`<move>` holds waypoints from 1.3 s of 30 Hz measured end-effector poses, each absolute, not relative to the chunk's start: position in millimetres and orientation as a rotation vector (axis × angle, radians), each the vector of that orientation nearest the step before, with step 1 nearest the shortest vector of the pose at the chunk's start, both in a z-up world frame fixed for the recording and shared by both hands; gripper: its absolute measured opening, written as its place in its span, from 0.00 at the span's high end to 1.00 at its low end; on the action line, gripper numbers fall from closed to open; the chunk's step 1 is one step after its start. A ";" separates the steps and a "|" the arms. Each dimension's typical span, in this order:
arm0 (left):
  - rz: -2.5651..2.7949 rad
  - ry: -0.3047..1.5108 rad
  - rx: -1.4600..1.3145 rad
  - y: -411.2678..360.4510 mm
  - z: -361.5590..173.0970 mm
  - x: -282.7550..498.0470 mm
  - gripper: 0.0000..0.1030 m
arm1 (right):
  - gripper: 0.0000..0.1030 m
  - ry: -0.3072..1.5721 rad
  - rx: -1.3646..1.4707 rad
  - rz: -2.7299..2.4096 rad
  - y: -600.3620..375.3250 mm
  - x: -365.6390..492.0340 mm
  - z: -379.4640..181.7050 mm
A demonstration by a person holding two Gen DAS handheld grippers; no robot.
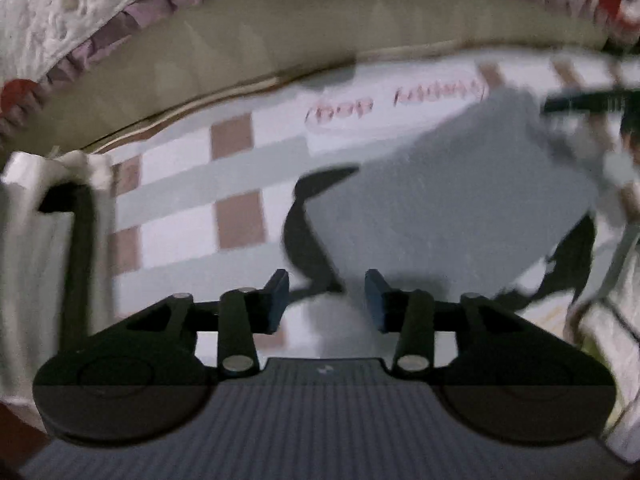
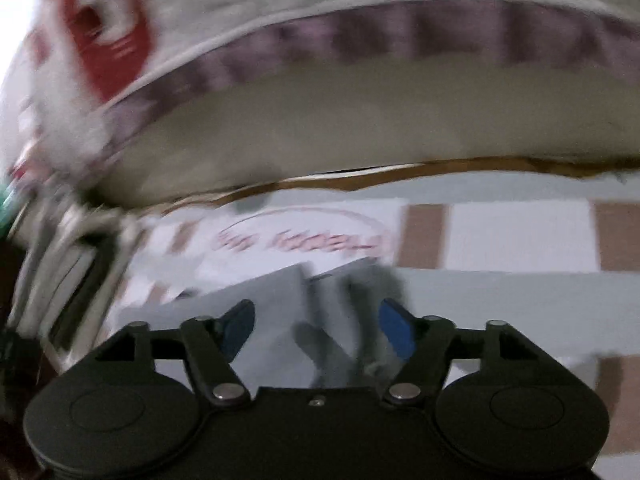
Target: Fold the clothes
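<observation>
Two grippers, left gripper (image 1: 326, 300) and right gripper (image 2: 316, 330), are hovering released over a soft, limp grey garment (image 1: 460, 200), best pinched at its corners.

Pretty much everything here is cloth. The grey garment (image 1: 452, 200) is seen as a smooth, matt fabric with no sheen, laid on a checked bedsheet (image 1: 180, 200) that looks like flat printed cotton, also matt. The white quilt (image 1: 60, 12) at the back is shown with a puckered, stitched texture and a gathered purple frill (image 2: 400, 28) along its edge. A plain olive cloth panel (image 2: 360, 120), dull and smooth, is seen under it. The left gripper (image 1: 326, 300) and right gripper (image 2: 316, 332) are made of matt black plastic, with shiny metal pins at the pivots and blue pads (image 2: 394, 328) that look rubbery. A ribbed grey surface (image 1: 320, 420) is seen on the left body.
</observation>
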State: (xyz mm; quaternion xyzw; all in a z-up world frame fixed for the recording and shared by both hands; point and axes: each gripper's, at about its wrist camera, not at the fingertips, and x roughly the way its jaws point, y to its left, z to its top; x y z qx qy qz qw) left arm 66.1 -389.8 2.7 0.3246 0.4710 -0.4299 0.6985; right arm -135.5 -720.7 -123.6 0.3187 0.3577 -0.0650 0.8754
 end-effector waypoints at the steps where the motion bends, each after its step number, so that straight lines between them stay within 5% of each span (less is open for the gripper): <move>1: -0.987 1.034 0.653 -385.0 -3.4 71.7 0.60 | 0.19 0.766 0.619 -0.119 -711.2 -132.3 -124.3; 7: -1.012 1.092 0.203 -384.0 -89.4 104.7 0.60 | 0.17 0.902 0.447 -0.272 -691.1 -119.9 -152.7; 14: -1.167 1.155 0.183 -357.3 -128.9 135.5 0.59 | 0.07 0.889 0.697 -0.202 -731.4 -116.2 -189.9; 20: -1.379 1.249 0.047 -355.5 -162.9 162.2 0.52 | 0.20 0.811 0.783 0.028 -748.9 -107.5 -205.1; 26: -1.384 1.338 -0.077 -372.5 -194.8 182.4 0.26 | 0.54 0.710 0.737 0.047 -751.7 -102.0 -197.4; 28: -1.327 1.321 -0.112 -378.9 -204.4 182.3 0.33 | 0.58 0.693 0.670 0.046 -746.0 -85.3 -185.5; 31: -1.257 1.282 -0.212 -368.7 -204.7 176.9 0.71 | 0.59 0.753 0.594 0.006 -740.0 -63.4 -167.4; 39: -1.164 1.220 -0.323 -345.7 -207.1 165.3 0.71 | 0.62 0.859 0.490 0.013 -744.5 -10.7 -128.8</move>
